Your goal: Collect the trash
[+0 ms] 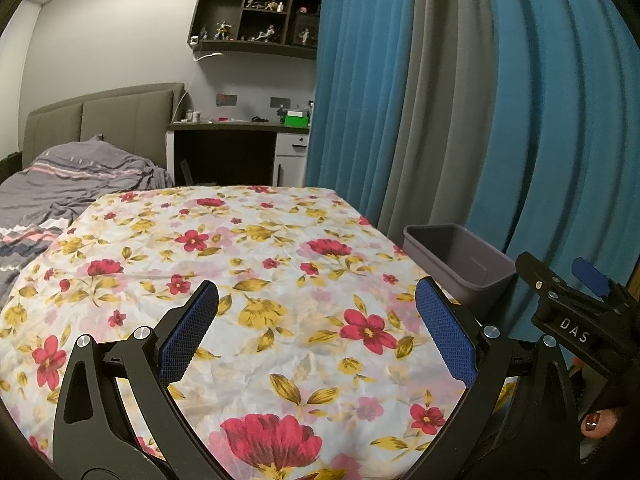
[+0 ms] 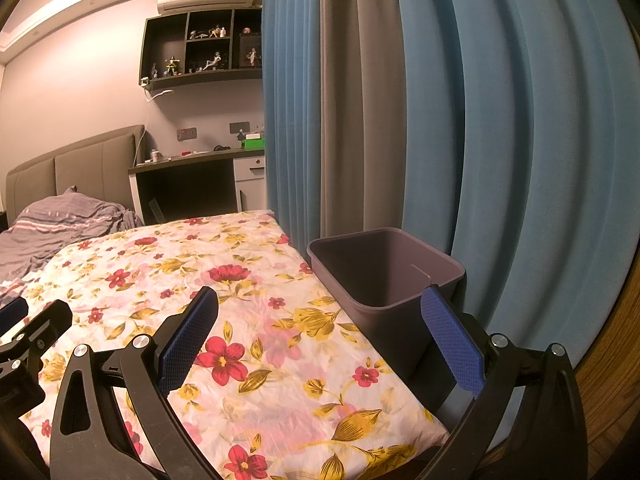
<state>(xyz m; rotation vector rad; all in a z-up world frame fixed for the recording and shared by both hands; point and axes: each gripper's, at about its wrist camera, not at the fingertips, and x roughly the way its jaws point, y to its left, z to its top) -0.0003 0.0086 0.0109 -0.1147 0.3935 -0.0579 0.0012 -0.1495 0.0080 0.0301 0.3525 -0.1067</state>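
A table under a floral cloth (image 1: pixel 248 264) (image 2: pixel 248 304) fills the foreground of both views; I see no trash on it. A grey-purple bin (image 1: pixel 460 264) (image 2: pixel 384 276) stands beside the table's right edge, and nothing shows inside it. My left gripper (image 1: pixel 316 300) hovers open over the cloth with nothing between its blue pads. My right gripper (image 2: pixel 320 308) is open too, its right finger in front of the bin's near wall. The right gripper's body (image 1: pixel 576 312) shows at the right edge of the left wrist view, with a fingertip of the person's hand (image 1: pixel 600 424) below it.
Blue and grey curtains (image 2: pixel 440 120) hang right behind the bin. A bed with a grey striped blanket (image 1: pixel 68 176) lies to the left. A desk (image 1: pixel 236 140) and a wall shelf of figurines (image 1: pixel 256 16) stand at the back. Wood flooring (image 2: pixel 608 400) shows at far right.
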